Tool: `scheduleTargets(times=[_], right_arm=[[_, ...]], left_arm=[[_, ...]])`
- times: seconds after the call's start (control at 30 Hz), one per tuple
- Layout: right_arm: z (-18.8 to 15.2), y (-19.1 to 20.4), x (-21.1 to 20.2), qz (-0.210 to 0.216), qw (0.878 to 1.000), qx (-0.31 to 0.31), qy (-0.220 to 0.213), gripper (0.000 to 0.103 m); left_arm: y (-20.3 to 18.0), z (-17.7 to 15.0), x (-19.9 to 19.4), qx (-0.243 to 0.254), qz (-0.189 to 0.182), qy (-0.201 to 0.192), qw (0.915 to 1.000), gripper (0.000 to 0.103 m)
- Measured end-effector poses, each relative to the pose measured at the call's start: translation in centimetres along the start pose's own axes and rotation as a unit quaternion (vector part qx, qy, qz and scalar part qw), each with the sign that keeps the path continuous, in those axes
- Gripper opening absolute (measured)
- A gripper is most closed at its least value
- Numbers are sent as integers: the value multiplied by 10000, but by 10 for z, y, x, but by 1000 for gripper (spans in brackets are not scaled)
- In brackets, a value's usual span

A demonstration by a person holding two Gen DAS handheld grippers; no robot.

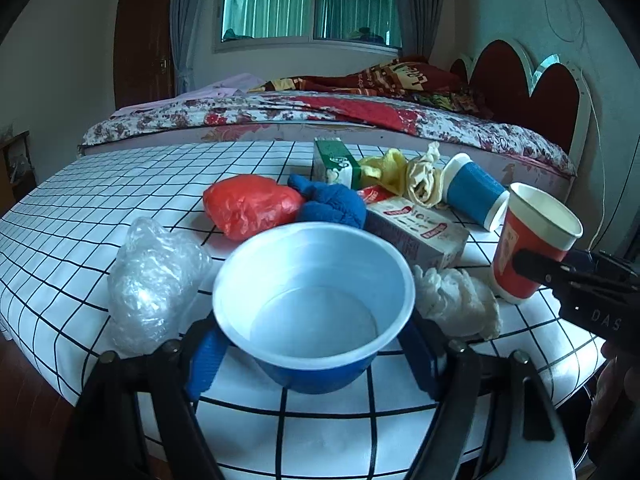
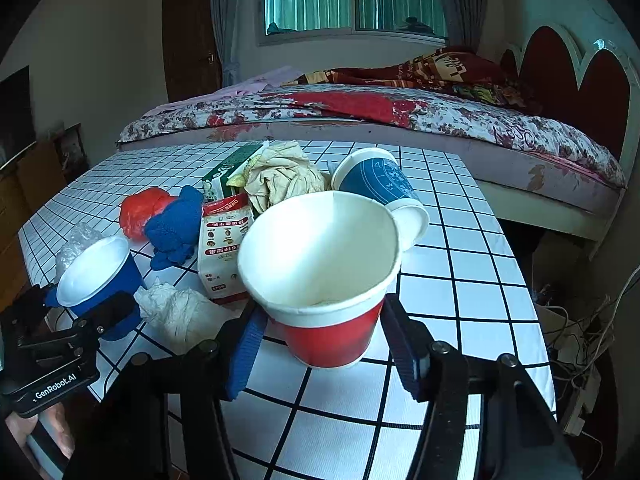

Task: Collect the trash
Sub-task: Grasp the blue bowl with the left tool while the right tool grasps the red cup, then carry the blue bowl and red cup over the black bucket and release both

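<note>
My left gripper [image 1: 312,360] has its blue pads on either side of a blue plastic bowl [image 1: 316,300] with a white inside, standing on the checked table [image 1: 100,184]. My right gripper [image 2: 328,344] is closed on a red paper cup [image 2: 324,280], upright on the table; it also shows in the left wrist view [image 1: 528,240]. Behind them lie a red plastic bag [image 1: 252,204], a blue cloth [image 1: 332,204], a red-and-white carton [image 1: 416,232], a green carton [image 1: 332,160], crumpled paper [image 1: 424,180], a tipped blue cup [image 1: 476,192], white tissue [image 1: 456,296] and clear plastic [image 1: 152,280].
A bed [image 1: 320,120] with a floral cover runs along the far side of the table. Cables and a power strip [image 2: 576,344] lie on the floor to the right of the table. A dark door [image 1: 140,40] is at the back left.
</note>
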State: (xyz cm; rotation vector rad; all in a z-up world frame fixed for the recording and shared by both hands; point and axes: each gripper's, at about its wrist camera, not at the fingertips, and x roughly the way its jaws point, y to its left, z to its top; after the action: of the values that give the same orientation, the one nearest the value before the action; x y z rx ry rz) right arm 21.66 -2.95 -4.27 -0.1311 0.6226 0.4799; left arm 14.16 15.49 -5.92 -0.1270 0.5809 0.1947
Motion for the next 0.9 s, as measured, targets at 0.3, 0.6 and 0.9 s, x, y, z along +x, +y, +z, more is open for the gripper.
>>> scheduleTargets(times=[0.3, 0.6, 0.9], right_arm=[[-6, -8, -56, -188, 9989, -108, -407, 59], [-46, -70, -140, -737, 9943, 414, -647, 59], [-109, -129, -201, -1456, 9841, 916, -445, 59]], left_arm=[[-18, 10, -31, 88, -262, -345, 9990, 78], [-80, 5, -62, 520, -977, -500, 9926, 78], [-165, -15, -89, 1143, -2019, -451, 9717, 78]])
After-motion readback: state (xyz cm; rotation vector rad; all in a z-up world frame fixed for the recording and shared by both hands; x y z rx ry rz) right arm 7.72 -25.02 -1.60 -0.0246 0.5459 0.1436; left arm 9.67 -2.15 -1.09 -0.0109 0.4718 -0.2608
